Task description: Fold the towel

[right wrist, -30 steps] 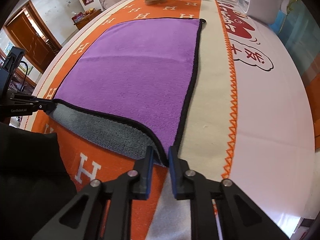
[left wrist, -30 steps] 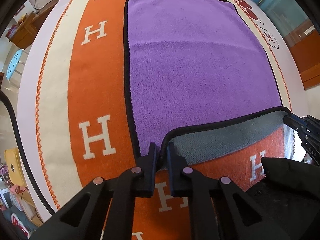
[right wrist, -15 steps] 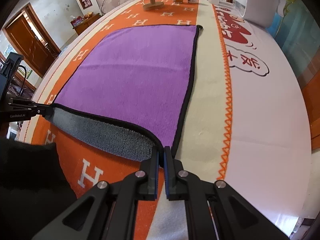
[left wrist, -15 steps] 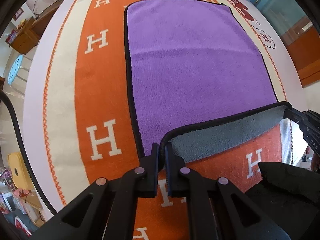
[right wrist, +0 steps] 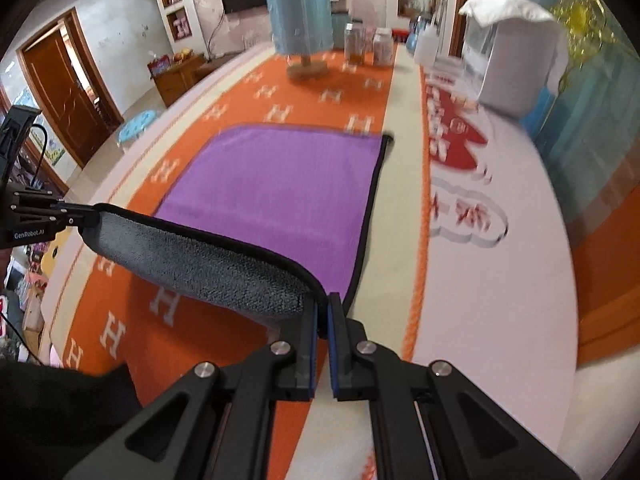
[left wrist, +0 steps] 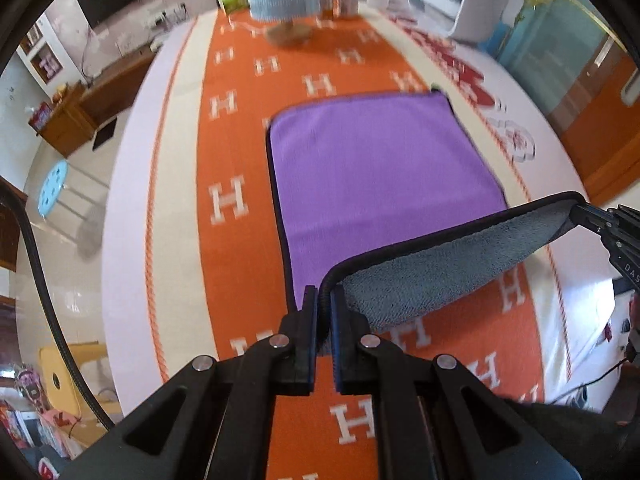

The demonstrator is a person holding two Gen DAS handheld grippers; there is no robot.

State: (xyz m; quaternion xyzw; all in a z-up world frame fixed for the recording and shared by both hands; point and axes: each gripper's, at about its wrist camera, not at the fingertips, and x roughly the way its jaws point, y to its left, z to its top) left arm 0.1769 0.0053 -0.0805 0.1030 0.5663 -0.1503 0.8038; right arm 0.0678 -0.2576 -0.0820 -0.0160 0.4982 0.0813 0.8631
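- One towel (left wrist: pixel 380 176), purple on its upper face, grey on the underside, black piping round the edge. The far part lies flat on the worktop (left wrist: pixel 132 184); the near edge is lifted clear and hangs as a band between the two grippers, grey side showing.
- Left gripper (left wrist: pixel 325 308): fingers pressed together on the towel's near left corner, piping pinched between the two pads. Purple face stretches straight ahead of it.
- Right gripper (right wrist: pixel 322 312): fingers likewise clamped on the near right corner; the lifted band (right wrist: pixel 192 256) runs off to its left, sagging a little in the middle.
- Each gripper shows in the other's view: the right one at the far right end of the band in the left wrist view, the left one at the far left end in the right wrist view.
- One orange cloth (right wrist: pixel 280 112) with white H marks covers the worktop under the towel, cream border with orange zigzag stitching on either side.
- Well ahead of both grippers, beyond the towel's far edge: one blue-shaded lamp (right wrist: pixel 300 24) on a wooden base, two jars (right wrist: pixel 354 44) just to its right, one white appliance (right wrist: pixel 516 60) further right.
- Both views blurred toward the far end.
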